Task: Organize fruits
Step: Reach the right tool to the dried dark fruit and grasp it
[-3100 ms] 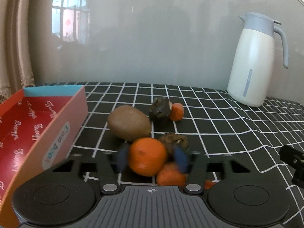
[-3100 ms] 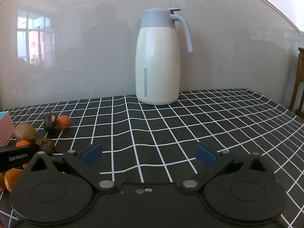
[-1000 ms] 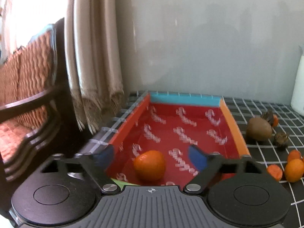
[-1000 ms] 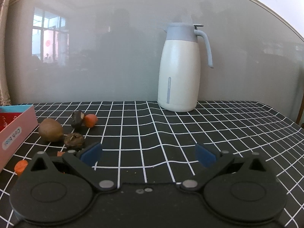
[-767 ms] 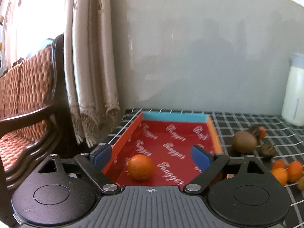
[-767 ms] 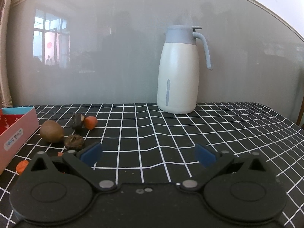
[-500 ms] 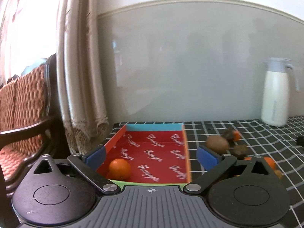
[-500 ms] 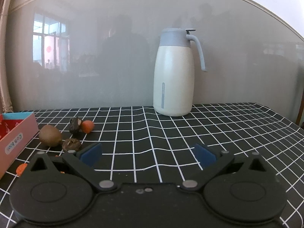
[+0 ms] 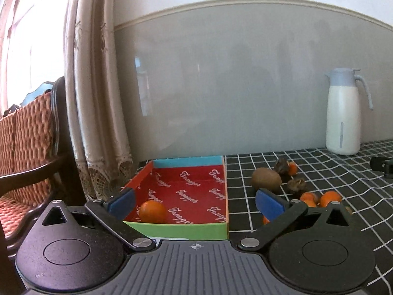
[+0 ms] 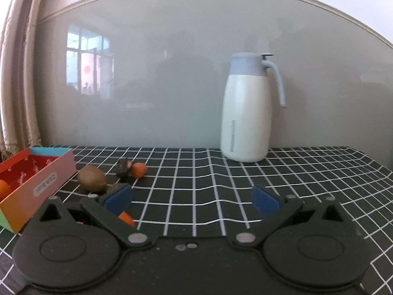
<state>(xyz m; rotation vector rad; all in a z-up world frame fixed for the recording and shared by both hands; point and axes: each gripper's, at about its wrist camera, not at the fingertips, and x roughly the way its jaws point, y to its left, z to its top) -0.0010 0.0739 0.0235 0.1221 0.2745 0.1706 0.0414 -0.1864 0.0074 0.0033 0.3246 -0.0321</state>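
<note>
A red-lined cardboard box (image 9: 186, 191) sits at the table's left edge with one orange (image 9: 152, 212) in its near left corner. My left gripper (image 9: 195, 200) is open and empty, held back from the box. To the right of the box lie a brown kiwi (image 9: 266, 179), two dark shrivelled fruits (image 9: 296, 185) and several small oranges (image 9: 330, 198). My right gripper (image 10: 191, 200) is open and empty above the table; the kiwi (image 10: 91, 178) and the box (image 10: 36, 182) lie to its left.
A white thermos jug with a blue lid (image 10: 248, 113) stands at the back by the grey wall. A black-and-white grid cloth (image 10: 196, 179) covers the table. A curtain (image 9: 98, 98) and a wicker chair (image 9: 27, 147) stand left of the table.
My left gripper carried an orange to the box, let it go there and has drawn back and up. My right gripper has swung slightly left, bringing the box into its view.
</note>
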